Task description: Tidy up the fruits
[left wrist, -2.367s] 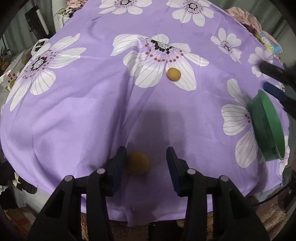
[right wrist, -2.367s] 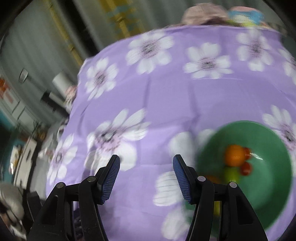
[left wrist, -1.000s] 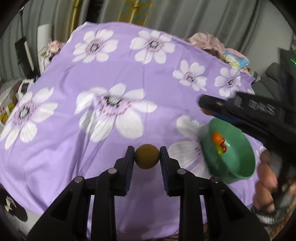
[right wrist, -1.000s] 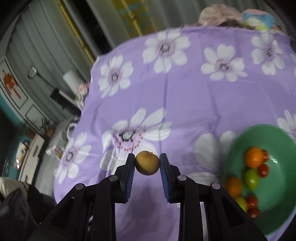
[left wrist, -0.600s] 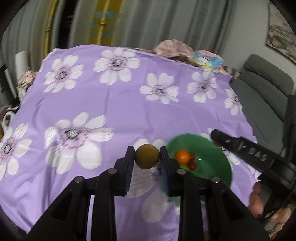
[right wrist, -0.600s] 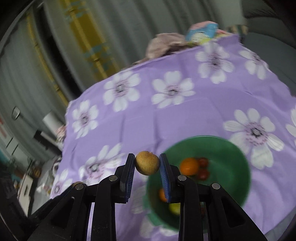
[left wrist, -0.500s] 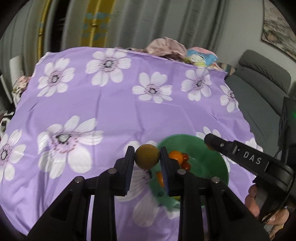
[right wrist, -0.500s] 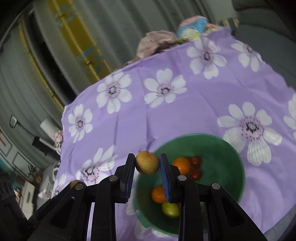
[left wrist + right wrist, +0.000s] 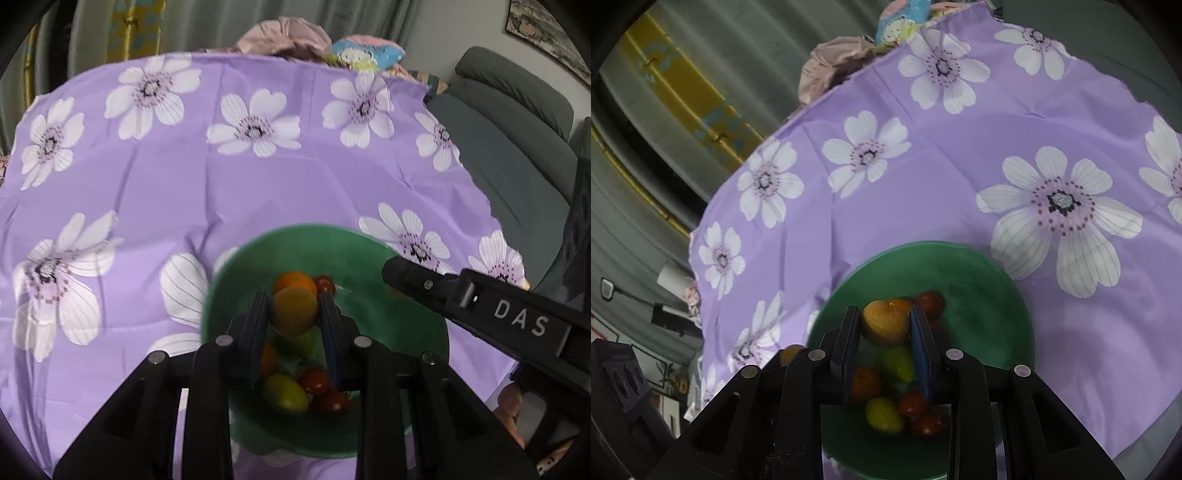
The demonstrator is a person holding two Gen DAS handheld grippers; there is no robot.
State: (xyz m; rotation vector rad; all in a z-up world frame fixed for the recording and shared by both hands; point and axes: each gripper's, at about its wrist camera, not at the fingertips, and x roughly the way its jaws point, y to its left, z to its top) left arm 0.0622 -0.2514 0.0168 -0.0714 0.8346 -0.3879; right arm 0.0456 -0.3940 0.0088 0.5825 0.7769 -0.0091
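Note:
A green bowl [image 9: 388,258] [image 9: 979,266] sits on the purple flowered cloth and holds several fruits: orange, green, yellow and small red ones. My left gripper [image 9: 294,312] is shut on a round brown-yellow fruit [image 9: 294,311] and holds it above the bowl. My right gripper [image 9: 885,324] is shut on a second brown-yellow fruit [image 9: 885,323], also above the bowl. The right gripper's black body shows at the right in the left wrist view [image 9: 480,310], its jaws hidden there.
The purple cloth [image 9: 184,192] covers the table and falls off at its near and right edges. A grey sofa [image 9: 517,140] stands to the right. Pink and blue cloth items [image 9: 295,37] lie beyond the far edge. Curtains hang behind.
Both grippers closed on a brown-yellow fruit each, lifted them from the cloth and carried them over the green bowl, which now lies right under the jaws.

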